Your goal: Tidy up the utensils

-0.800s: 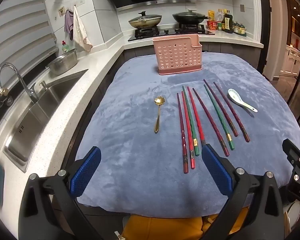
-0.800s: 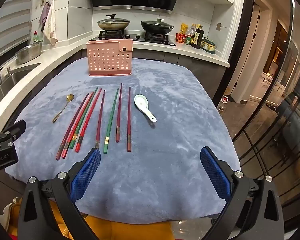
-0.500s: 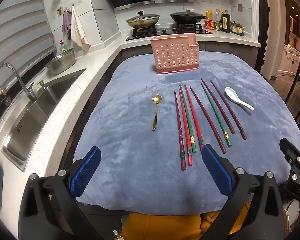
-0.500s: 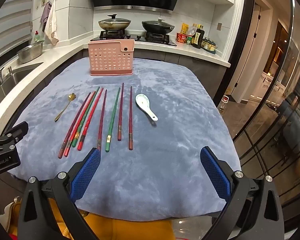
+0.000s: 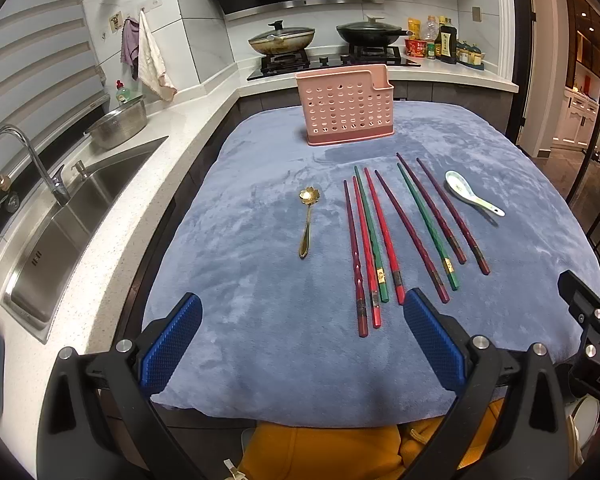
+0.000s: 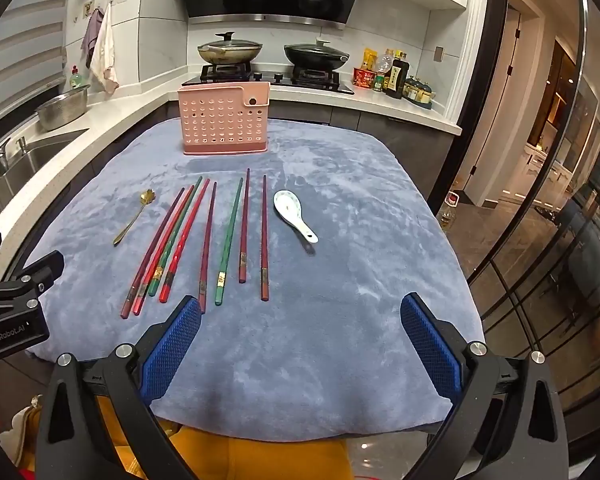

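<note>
A pink perforated utensil holder [image 5: 345, 107] [image 6: 224, 120] stands at the far side of a blue-grey cloth [image 5: 260, 280] [image 6: 340, 280]. Several red, maroon and green chopsticks [image 5: 388, 232] [image 6: 204, 240] lie side by side in the middle. A gold spoon [image 5: 306, 220] [image 6: 134, 216] lies to their left, a white ceramic spoon [image 5: 472, 196] [image 6: 294, 216] to their right. My left gripper [image 5: 302, 338] is open and empty above the near edge of the cloth. My right gripper [image 6: 300, 336] is open and empty, also at the near edge.
A steel sink [image 5: 60, 224] with a tap [image 5: 24, 160] and a metal bowl [image 5: 118, 126] line the counter on the left. A stove with two lidded pans [image 5: 324, 38] and bottles [image 5: 440, 42] stand behind the holder. A glass door [image 6: 540, 200] is on the right.
Both grippers have pulled back and risen slightly, so the cloth and utensils sit a little farther away. Nothing on the cloth has moved. Both grippers stay open.
</note>
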A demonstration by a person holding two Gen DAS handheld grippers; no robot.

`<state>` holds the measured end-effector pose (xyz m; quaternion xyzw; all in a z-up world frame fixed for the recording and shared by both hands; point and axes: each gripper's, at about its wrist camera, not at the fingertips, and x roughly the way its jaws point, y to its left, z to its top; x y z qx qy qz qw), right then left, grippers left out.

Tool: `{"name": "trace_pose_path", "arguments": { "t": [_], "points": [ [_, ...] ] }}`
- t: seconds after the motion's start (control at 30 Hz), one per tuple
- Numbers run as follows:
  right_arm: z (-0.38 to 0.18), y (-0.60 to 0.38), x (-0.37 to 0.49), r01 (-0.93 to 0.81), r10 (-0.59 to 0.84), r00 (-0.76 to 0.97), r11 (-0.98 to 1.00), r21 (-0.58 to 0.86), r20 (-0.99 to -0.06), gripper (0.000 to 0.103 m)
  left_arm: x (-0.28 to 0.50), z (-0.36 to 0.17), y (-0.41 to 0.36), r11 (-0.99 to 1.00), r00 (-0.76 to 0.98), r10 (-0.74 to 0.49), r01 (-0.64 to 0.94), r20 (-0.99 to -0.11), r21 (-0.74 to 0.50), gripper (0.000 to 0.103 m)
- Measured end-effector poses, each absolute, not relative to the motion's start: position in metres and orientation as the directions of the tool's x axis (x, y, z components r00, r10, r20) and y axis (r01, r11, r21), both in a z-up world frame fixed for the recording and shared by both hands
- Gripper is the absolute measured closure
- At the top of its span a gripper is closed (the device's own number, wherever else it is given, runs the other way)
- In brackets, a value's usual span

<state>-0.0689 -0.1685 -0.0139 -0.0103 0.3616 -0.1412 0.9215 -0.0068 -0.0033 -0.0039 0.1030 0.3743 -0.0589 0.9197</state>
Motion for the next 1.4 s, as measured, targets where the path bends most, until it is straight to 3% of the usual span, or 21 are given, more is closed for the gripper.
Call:
{"name": "trace_pose_path", "arguments": {
  "t": [1.4],
  "points": [
    [-0.0134,-0.1682,-0.0726,0.255,-0.27,0.703,0.959,-0.122,-0.658,0.007,-0.0118,-0.0066,-0.0038,0.972,0.711,-0.03,0.183,-0.703,0.144,0.007]
  ]
}}
